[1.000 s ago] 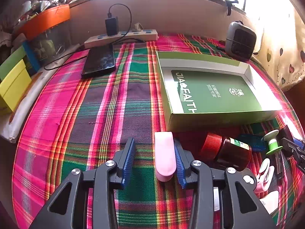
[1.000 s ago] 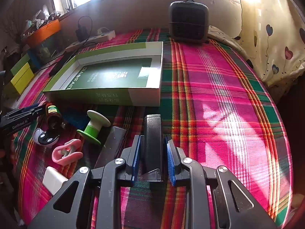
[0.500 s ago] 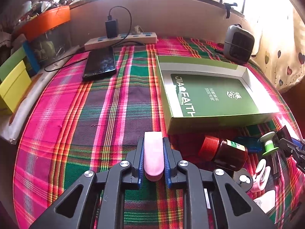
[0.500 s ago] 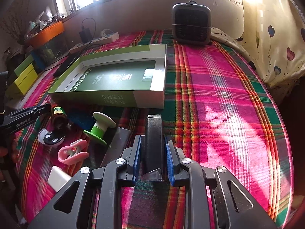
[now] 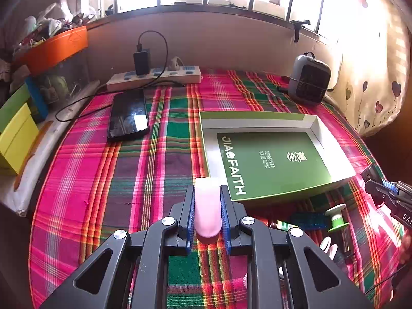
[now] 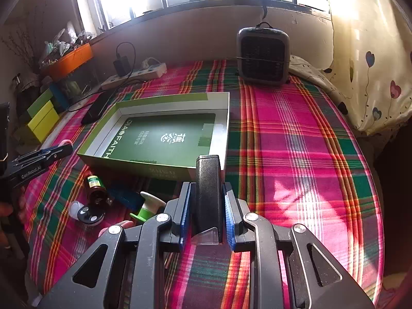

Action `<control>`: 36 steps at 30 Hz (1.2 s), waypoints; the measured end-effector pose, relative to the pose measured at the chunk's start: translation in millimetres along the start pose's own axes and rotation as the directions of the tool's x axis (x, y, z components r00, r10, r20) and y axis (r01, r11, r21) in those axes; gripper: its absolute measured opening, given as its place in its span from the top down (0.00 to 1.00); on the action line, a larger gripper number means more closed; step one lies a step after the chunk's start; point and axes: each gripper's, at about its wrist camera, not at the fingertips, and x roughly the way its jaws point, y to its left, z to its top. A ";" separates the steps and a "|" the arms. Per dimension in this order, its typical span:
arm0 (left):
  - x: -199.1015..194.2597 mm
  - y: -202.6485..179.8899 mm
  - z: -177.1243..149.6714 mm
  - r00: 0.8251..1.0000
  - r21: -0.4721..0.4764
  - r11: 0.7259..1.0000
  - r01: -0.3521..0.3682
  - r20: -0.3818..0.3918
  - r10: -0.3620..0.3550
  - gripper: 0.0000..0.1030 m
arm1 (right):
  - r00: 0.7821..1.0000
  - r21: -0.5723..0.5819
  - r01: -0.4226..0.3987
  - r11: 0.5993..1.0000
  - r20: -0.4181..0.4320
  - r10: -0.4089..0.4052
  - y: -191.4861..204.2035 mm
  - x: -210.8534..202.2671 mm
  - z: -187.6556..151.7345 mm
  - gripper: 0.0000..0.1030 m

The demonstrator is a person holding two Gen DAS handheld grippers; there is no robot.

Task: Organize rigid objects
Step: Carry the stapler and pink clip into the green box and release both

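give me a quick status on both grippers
Left gripper shut on pink case. Right gripper shut on black bar. Green box ahead, open, unobstructed.

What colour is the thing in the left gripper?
Pale pink: the left gripper holds a pink piece, clearest in the left wrist view.

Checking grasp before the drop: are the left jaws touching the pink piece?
Touching. The left wrist view shows the left gripper shut on the pink piece: both blue pads press flat against its sides, with no gap visible on either side.
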 end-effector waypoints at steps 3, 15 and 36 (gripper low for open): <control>5.6 -1.4 9.5 1.000 -0.006 1.000 0.026 -0.009 -0.026 0.84 | 1.000 0.001 -0.014 1.000 -0.002 0.014 -1.0 2.1 10.7 0.77; 43.0 -19.2 44.5 0.994 0.023 0.995 0.100 -0.034 -0.100 0.84 | 0.998 -0.026 -0.058 0.998 -0.037 0.057 8.0 39.3 54.5 0.77; 102.8 -30.1 55.4 0.989 0.038 0.994 0.107 -0.107 -0.102 0.84 | 0.991 -0.076 -0.067 0.995 -0.125 0.057 20.1 109.4 72.9 0.77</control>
